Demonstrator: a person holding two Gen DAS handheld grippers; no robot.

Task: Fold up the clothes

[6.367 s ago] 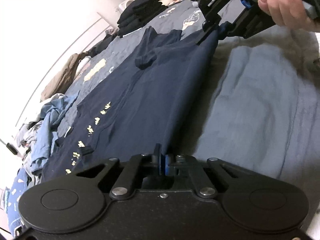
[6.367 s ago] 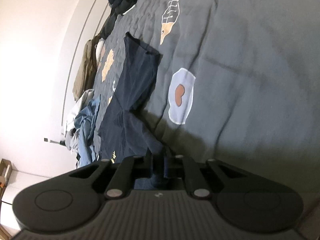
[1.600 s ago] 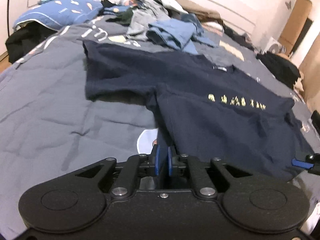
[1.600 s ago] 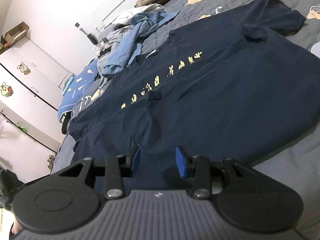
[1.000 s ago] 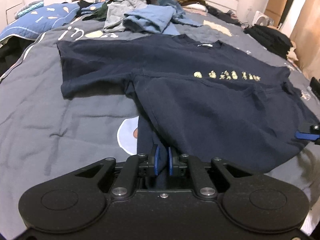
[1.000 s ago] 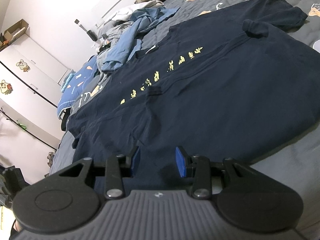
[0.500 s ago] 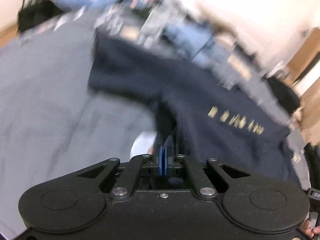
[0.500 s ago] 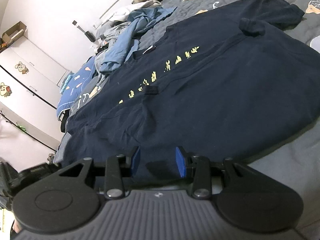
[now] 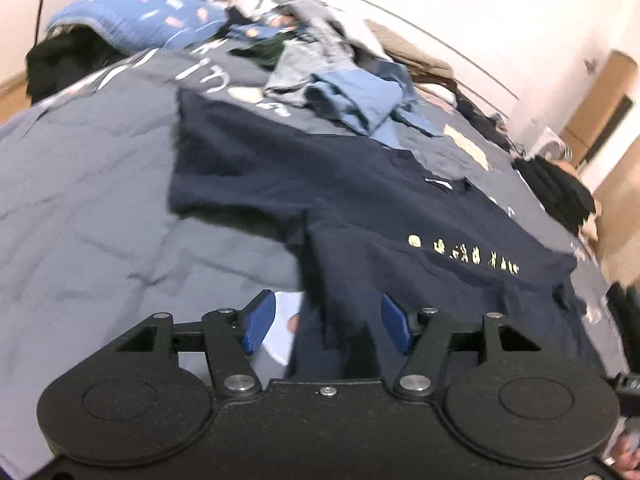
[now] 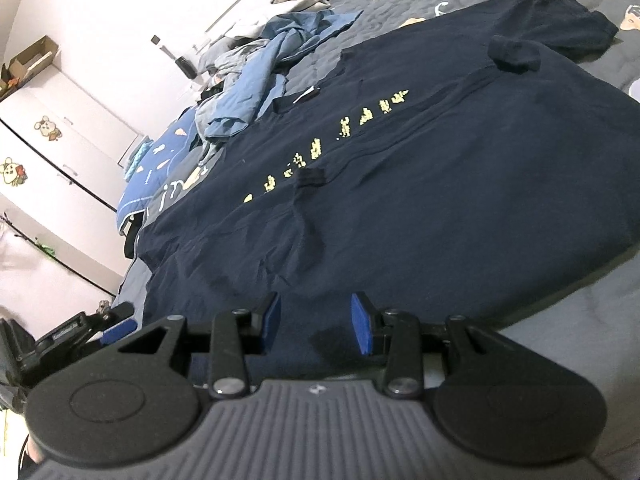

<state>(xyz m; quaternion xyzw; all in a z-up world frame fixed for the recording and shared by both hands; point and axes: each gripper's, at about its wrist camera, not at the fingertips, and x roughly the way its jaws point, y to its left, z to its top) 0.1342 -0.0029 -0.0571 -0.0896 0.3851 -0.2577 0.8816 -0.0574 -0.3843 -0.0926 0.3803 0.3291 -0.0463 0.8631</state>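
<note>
your left gripper [image 9: 327, 322] has its jaws spread wide, gripping nothing, with the shirt [image 9: 400, 216] hem lying loose between the blue pads [image 9: 258, 322]. your right gripper [image 10: 315, 322] is also wide apart and empty over the hem. the shirt lies spread flat on the grey bed [image 9: 80, 184], a clothes pile [image 10: 260, 64] beyond it.
</note>
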